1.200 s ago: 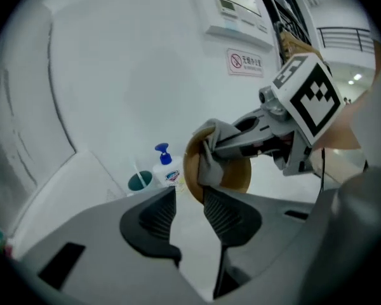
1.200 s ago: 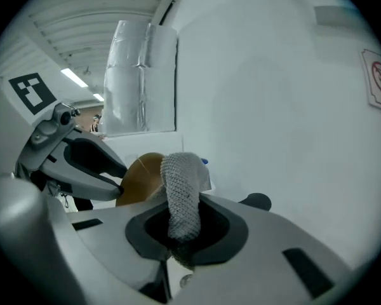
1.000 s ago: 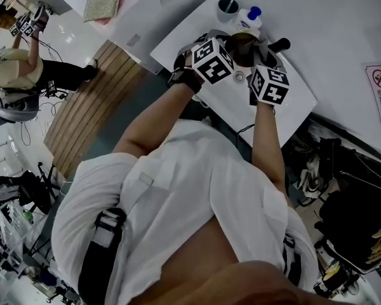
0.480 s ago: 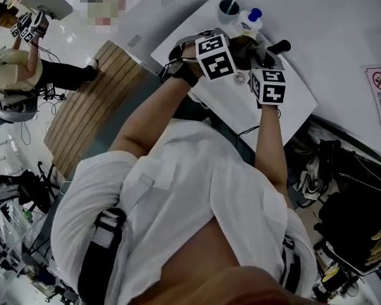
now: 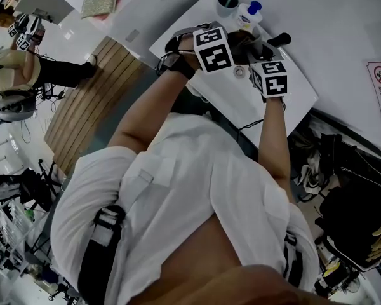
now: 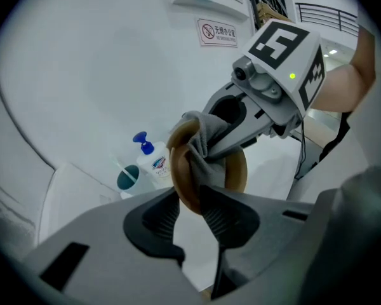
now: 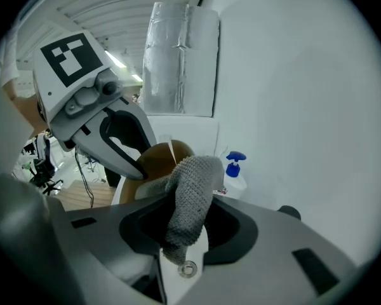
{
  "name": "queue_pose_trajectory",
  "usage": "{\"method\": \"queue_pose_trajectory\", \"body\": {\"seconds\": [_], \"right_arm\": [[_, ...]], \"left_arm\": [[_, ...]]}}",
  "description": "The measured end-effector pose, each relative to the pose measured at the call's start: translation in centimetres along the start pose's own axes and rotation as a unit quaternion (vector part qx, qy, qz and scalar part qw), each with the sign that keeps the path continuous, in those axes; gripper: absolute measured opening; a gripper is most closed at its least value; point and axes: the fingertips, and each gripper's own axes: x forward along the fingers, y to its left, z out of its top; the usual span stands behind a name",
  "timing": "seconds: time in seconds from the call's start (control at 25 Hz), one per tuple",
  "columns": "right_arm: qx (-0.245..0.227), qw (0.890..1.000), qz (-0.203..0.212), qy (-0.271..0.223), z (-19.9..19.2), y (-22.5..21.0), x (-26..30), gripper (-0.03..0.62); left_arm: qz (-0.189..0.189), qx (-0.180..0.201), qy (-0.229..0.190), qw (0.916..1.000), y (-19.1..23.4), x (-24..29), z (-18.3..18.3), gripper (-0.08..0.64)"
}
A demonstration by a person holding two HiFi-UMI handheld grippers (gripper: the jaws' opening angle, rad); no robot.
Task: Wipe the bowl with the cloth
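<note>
In the left gripper view, my left gripper (image 6: 189, 211) is shut on the rim of the brown bowl (image 6: 239, 174) and holds it on edge above the white table. A grey knitted cloth (image 6: 206, 138) lies bunched in the bowl. In the right gripper view, the cloth (image 7: 190, 196) hangs loose between the wide-apart jaws of my right gripper (image 7: 184, 234), which have just been opening. The pads do not press on it. The bowl (image 7: 155, 161) stands just behind the cloth. In the head view both marker cubes sit close together over the table (image 5: 292, 103).
A pump soap bottle (image 6: 153, 161) and a dark cup (image 6: 128, 178) with a straw stand at the table's far end. A small metal ring (image 7: 188, 269) lies on the table under my right gripper. A black knob (image 5: 280, 41) sits to the right, and a white wall is close behind.
Both hands have shifted slightly toward the table's far end and rolled at the wrist. The two cubes still sit close together over the bowl.
</note>
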Motion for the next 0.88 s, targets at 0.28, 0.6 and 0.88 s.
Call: {"method": "queue_pose_trajectory", "body": {"seconds": [0.28, 0.6, 0.88], "right_arm": [[-0.045, 0.999, 0.007, 0.005, 0.1, 0.4, 0.2, 0.153], [0.082, 0.994, 0.029, -0.07, 0.9, 0.1, -0.7, 0.137], [0.129, 0.985, 0.059, -0.098, 1.1, 0.2, -1.3, 0.155]], "left_arm": [[-0.002, 0.013, 0.006, 0.9999, 0.2, 0.3, -0.1, 0.107], [-0.007, -0.126, -0.043, 0.991, 1.6, -0.2, 0.2, 0.063], [0.033, -0.141, -0.016, 0.9894, 2.4, 0.1, -0.8, 0.037]]}}
